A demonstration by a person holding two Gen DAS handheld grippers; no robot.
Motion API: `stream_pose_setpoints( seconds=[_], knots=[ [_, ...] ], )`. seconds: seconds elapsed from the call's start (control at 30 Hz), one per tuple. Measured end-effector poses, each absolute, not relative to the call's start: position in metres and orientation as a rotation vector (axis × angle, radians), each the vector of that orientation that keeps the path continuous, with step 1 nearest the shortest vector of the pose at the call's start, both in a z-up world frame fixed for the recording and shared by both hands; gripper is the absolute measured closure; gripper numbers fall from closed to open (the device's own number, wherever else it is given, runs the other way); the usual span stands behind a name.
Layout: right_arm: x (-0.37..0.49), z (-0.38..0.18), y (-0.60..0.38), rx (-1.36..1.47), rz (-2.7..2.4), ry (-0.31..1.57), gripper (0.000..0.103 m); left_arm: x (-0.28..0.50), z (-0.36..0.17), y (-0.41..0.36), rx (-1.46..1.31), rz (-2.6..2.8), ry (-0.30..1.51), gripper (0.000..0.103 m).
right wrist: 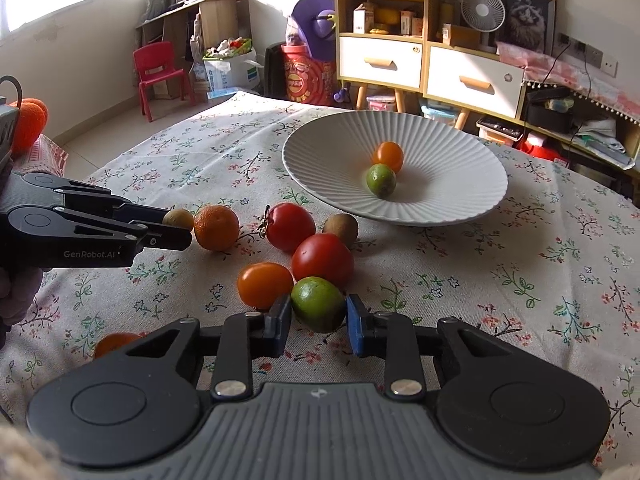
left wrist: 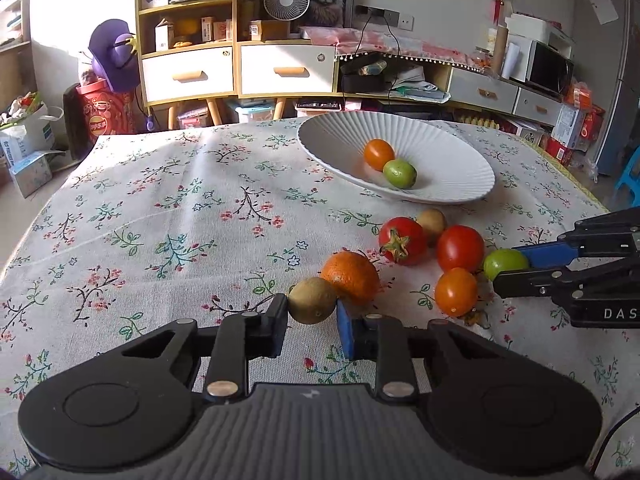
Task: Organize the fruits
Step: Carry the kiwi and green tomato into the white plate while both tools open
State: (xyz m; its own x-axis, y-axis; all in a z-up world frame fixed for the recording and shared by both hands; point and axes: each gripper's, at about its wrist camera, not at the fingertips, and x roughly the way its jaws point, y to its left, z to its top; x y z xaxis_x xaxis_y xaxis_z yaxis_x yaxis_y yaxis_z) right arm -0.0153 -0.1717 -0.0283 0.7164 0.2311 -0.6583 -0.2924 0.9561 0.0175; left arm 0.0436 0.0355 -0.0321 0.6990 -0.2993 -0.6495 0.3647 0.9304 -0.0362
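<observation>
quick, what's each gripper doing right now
left gripper: closed on the small brown fruit, on the tablecloth.
right gripper: closed on the green fruit, also on the cloth.

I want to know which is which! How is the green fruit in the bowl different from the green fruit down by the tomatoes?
The green fruit in the white bowl lies free beside an orange tomato; the green fruit by the tomatoes is on the tablecloth. The bowl one is untouched; the other is clamped in the right gripper. The bowl one is speckled brown; the gripped one looks cleaner. Both are round and green.
</observation>
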Motion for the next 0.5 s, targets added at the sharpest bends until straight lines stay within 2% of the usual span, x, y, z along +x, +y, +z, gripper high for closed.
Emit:
stream_pose_setpoints(
  seconds=[0.5],
  knots=[
    [-0.005, -0.004, -0.176, -0.064, 0.250, 0.663, 0.076, 0.047, -0.004, 0.019, 0.070, -0.382, 0.689, 0.075]
  ],
)
